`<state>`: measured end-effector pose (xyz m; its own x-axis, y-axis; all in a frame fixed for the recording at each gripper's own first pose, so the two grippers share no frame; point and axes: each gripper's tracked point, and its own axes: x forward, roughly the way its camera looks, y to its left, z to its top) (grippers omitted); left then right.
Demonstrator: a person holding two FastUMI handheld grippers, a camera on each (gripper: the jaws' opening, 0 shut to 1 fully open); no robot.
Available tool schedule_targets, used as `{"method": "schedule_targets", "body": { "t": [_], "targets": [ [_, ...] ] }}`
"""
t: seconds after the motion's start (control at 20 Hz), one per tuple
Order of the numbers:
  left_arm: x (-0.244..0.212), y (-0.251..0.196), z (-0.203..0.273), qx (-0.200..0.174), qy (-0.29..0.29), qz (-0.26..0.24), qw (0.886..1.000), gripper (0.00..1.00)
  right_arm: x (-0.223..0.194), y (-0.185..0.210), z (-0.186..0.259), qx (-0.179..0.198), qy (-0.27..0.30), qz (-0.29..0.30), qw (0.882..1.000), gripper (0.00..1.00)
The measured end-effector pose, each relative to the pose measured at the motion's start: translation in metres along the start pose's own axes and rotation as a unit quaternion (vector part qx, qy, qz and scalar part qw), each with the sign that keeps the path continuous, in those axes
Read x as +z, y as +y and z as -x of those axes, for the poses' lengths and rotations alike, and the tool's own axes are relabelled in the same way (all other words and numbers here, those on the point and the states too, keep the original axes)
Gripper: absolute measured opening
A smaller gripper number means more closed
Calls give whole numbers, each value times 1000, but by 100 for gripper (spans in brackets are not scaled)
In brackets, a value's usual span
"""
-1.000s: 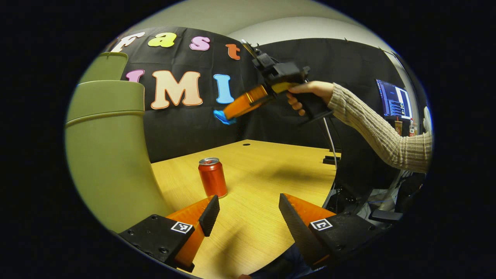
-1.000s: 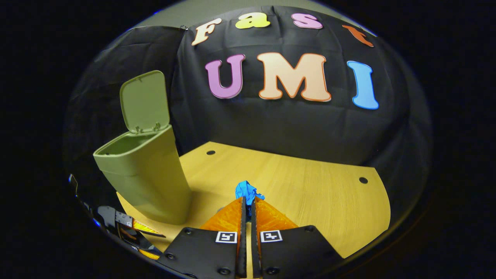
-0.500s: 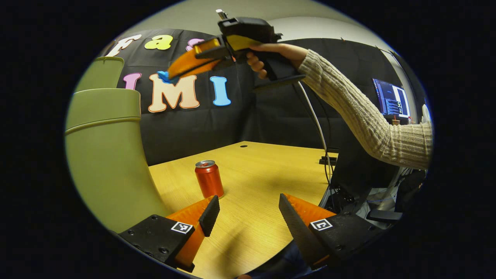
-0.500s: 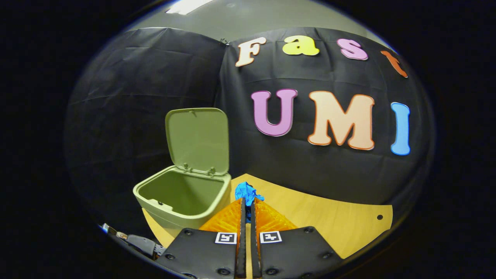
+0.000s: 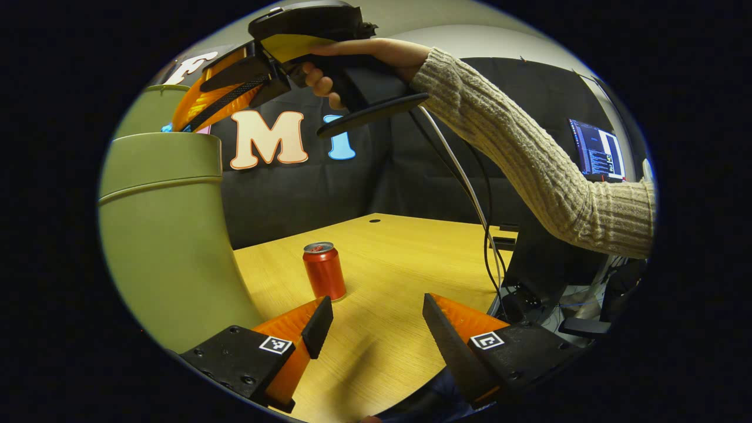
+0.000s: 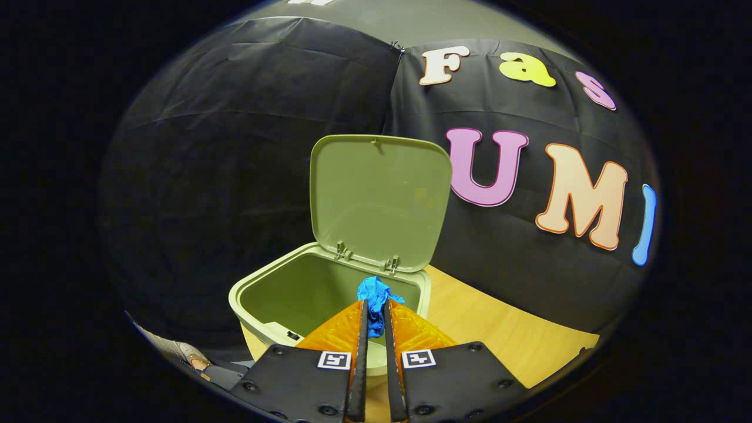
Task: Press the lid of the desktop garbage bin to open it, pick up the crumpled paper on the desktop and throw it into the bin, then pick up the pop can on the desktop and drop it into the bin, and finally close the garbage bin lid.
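Observation:
The green bin (image 6: 276, 294) stands on the wooden desk with its lid (image 6: 379, 200) swung up and open. My right gripper (image 6: 375, 305) is shut on the blue crumpled paper (image 6: 374, 292) and holds it over the bin's open mouth. In the left gripper view the right gripper (image 5: 182, 123) reaches over the top of the bin (image 5: 158, 235), held by a hand in a knit sleeve. A red pop can (image 5: 324, 271) stands upright on the desk right of the bin. My left gripper (image 5: 376, 320) hovers open low over the desk, just short of the can, with nothing between its fingers.
The wooden desk (image 5: 399, 258) stretches past the can to the black cloth wall. Cables (image 5: 470, 194) hang from the right gripper toward the desk's right edge. A monitor (image 5: 596, 150) and chair parts lie beyond that edge.
The right gripper has carried the blue paper up and leftward from above the desk to over the open bin. My left gripper has stayed in place.

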<state>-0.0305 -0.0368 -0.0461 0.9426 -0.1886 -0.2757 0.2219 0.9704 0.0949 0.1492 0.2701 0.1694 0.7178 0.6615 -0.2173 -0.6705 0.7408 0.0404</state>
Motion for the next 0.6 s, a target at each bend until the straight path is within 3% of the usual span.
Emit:
{"method": "schedule_targets", "body": {
  "t": [0.1,0.35,0.45,0.5,0.55,0.6],
  "targets": [
    [1,3,-1,4,-1,1,1000,94,-3,2,-4,3,4,4,1000,20],
    [0,2,0,2,0,6,1000,94,-1,-6,6,-10,-7,4,1000,75],
    [-1,4,-1,4,0,11,1000,94,3,-16,13,-22,-18,3,1000,93],
    [-1,5,-1,5,0,12,1000,94,4,-22,21,-29,-26,2,999,90],
    [0,6,-1,6,0,12,1000,94,5,-31,32,-40,-33,0,999,100],
    [0,6,-2,7,-2,11,1000,94,6,-43,42,-52,-40,-1,998,100]
  ]
}}
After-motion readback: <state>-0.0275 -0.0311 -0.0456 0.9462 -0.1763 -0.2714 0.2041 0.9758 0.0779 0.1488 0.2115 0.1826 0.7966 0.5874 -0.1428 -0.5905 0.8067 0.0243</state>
